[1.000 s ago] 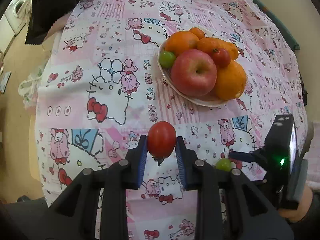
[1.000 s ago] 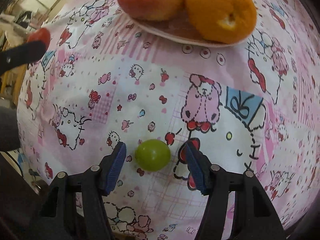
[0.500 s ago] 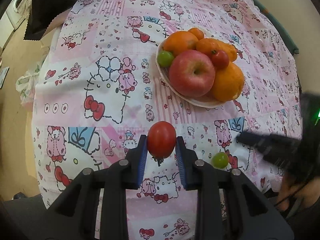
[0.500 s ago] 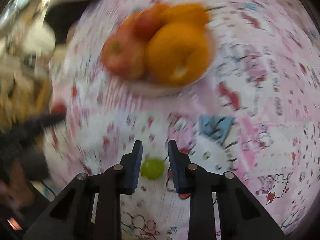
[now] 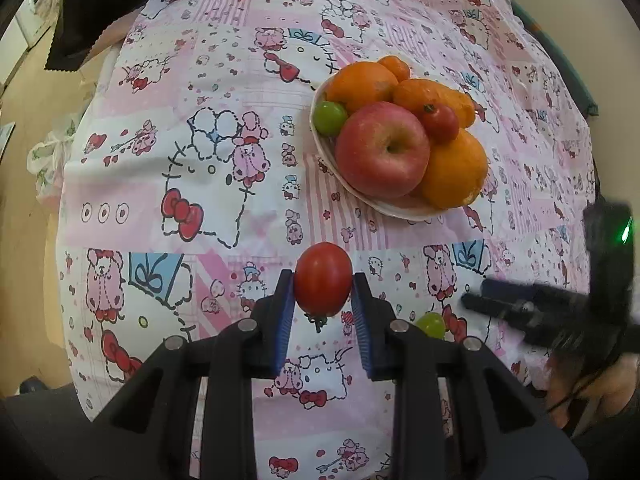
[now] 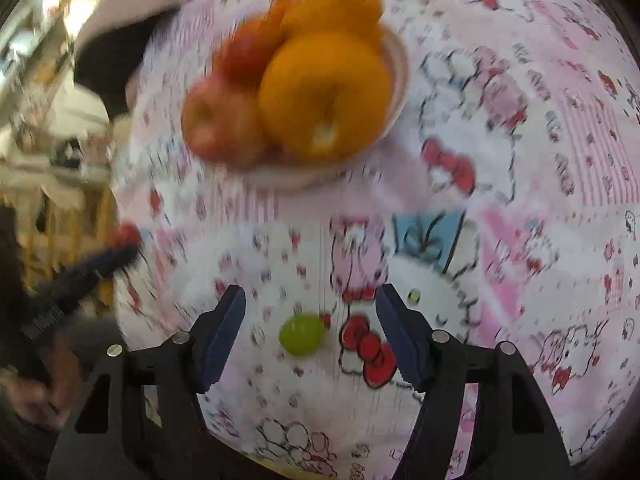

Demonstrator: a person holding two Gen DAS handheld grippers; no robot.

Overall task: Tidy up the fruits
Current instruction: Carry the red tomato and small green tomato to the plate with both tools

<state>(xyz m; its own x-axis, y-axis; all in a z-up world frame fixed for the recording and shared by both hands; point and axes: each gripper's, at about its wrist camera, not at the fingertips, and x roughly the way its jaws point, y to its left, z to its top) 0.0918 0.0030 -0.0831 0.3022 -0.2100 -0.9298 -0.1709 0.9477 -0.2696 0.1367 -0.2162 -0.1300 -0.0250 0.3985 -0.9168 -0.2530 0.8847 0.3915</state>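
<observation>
My left gripper (image 5: 323, 280) is shut on a red tomato (image 5: 323, 278) and holds it above the patterned tablecloth. Beyond it stands a white plate (image 5: 394, 209) piled with an apple (image 5: 382, 149), oranges (image 5: 454, 170), a small tomato (image 5: 439, 123) and a green fruit (image 5: 329, 117). A second small green fruit (image 6: 301, 335) lies on the cloth under my right gripper (image 6: 310, 320). Those jaws are opening and stand wide of the fruit, touching nothing. The right wrist view is blurred. The same green fruit (image 5: 431, 324) shows beside the right gripper (image 5: 520, 304) in the left wrist view.
The pink cartoon tablecloth (image 5: 208, 168) covers a round table whose edge falls away at left and near. A black cloth (image 5: 92, 8) lies at the far left corner. A hand (image 5: 592, 392) holds the right gripper at the lower right.
The right gripper closed over the green fruit, then opened again and lifted back; the fruit stays on the cloth. The left gripper and its tomato have kept still.
</observation>
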